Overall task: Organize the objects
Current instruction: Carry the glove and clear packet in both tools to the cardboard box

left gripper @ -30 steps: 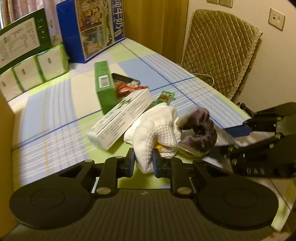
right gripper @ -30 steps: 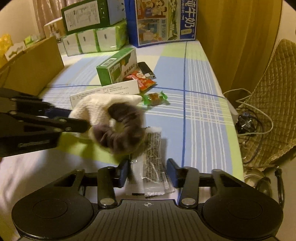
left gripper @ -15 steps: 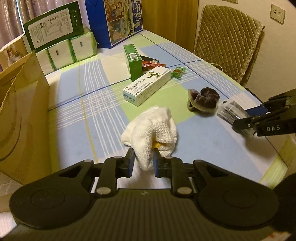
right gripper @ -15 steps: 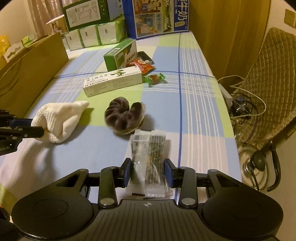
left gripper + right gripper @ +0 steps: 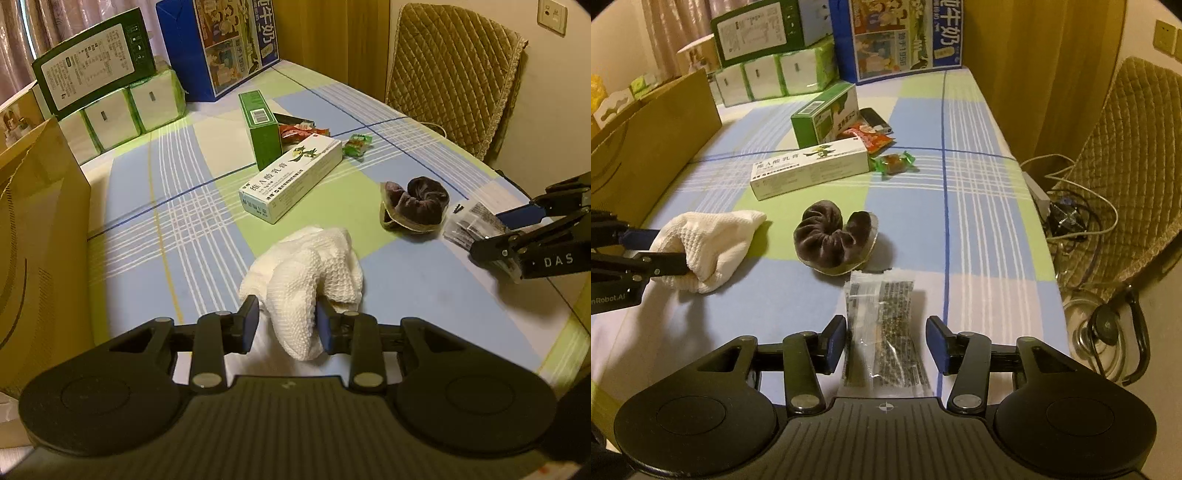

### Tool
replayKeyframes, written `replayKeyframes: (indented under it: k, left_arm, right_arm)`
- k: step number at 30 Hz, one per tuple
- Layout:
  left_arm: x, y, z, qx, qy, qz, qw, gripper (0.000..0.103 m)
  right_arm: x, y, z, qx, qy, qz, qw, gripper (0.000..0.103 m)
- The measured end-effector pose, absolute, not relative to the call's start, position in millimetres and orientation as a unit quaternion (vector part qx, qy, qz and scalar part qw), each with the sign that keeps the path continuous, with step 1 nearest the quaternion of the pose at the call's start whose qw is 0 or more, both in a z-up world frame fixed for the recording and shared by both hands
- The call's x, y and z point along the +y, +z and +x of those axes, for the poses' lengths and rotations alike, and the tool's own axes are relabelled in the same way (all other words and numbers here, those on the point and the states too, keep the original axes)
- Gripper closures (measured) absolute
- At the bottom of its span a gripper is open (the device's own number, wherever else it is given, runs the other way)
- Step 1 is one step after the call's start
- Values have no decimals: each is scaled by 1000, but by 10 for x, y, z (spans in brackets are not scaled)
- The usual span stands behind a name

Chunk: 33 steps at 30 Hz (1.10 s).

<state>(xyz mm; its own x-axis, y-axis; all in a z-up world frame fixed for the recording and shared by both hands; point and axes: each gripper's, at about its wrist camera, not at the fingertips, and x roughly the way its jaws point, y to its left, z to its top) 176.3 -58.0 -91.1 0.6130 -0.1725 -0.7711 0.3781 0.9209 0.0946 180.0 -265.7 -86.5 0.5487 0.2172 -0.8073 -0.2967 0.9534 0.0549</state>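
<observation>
A white knitted cloth lies on the checked tablecloth, its near end between the fingers of my left gripper, which stands open around it. From the right wrist view the same cloth sits at the left gripper. A clear packet with dark contents lies flat between the parted fingers of my right gripper, which is open. Just beyond it rests a dark brown scrunchie. In the left wrist view the scrunchie sits left of the packet and the right gripper.
Farther back lie a long white box, a green box, a red snack packet and a green-wrapped candy. A brown cardboard box stands at the left edge. Tissue packs and a blue carton line the back. A padded chair is right.
Both grippers pulled back toward the near table edge and lowered their loads. The left fingers have opened off the cloth, the right fingers have parted from the packet, and the scrunchie dropped onto the table.
</observation>
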Motion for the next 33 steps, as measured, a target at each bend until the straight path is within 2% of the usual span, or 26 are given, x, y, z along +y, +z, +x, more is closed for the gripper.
replayKeyframes:
  k: [7, 9, 12, 24, 33]
  left_arm:
    - [-597, -936, 1751, 416, -153, 126, 888, 82]
    - [-595, -930, 1748, 416, -153, 126, 888, 86]
    - [-589, -905, 1739, 417, -152, 125, 887, 89]
    - [-431, -619, 1529, 405, -139, 117, 896, 91]
    - [-202, -149, 1256, 375, -123, 91, 914, 91]
  right_arm:
    - [-2592, -909, 1778, 454, 140, -70, 877, 59]
    - [-2592, -908, 1771, 454, 139, -71, 877, 68]
    - [-2593, -893, 1759, 456, 133, -74, 877, 69]
    - [-2622, -530, 1618, 434, 127, -42, 891, 69]
    - [-2388, -18, 1452, 397, 145, -21, 906, 69]
